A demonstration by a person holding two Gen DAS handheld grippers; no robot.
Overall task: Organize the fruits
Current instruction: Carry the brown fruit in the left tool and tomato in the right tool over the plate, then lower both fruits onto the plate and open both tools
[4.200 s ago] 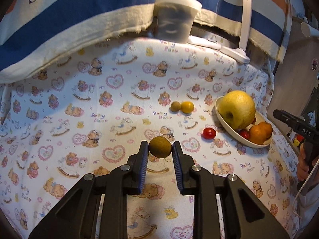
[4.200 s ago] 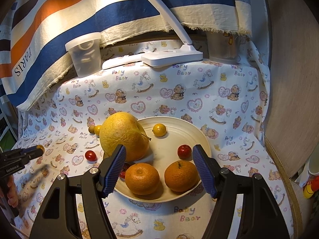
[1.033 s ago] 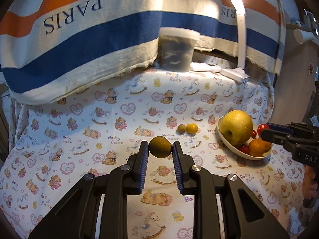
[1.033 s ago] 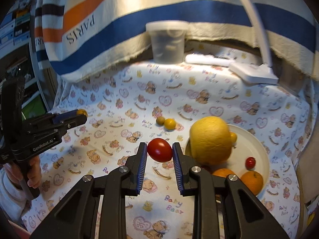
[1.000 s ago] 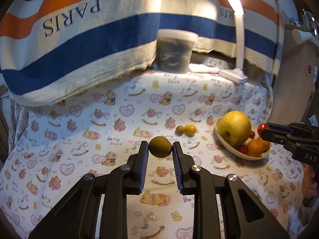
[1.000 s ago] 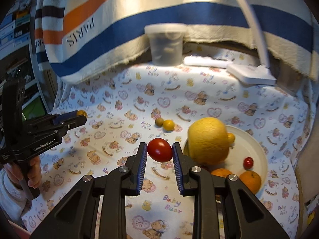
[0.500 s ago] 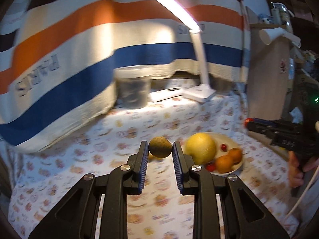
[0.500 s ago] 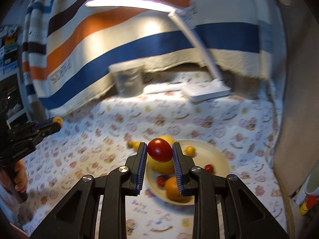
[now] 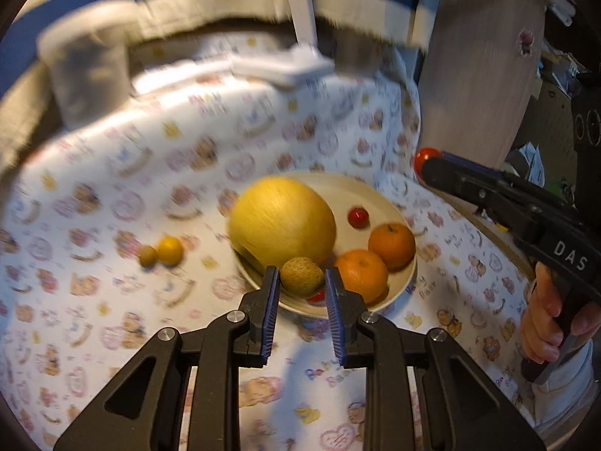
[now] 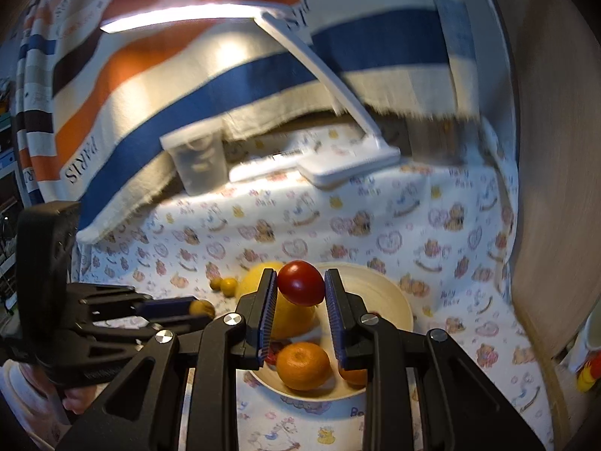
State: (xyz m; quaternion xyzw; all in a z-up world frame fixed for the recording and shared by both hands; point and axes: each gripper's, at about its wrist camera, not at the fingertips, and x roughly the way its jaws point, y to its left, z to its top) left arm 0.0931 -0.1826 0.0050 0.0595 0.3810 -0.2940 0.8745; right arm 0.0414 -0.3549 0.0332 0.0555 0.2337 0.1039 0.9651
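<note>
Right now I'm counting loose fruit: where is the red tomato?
The tomato is clamped in the right gripper, held above the bowl, in front of the big yellow fruit in the right wrist view.

bowl [image 9: 375,191]: melon [image 9: 281,221] left, oranges [image 9: 375,259] right | lamp [image 9: 285,64] behind

A lit desk lamp [image 10: 180,18] glared above the striped cloth [image 10: 210,86]. Motion blur smeared the patterned tablecloth [image 9: 112,195] around the bowl [image 9: 375,195]. Fisheye edges curved and fell dark; the fingers [image 9: 271,300] stayed sharp.
</note>
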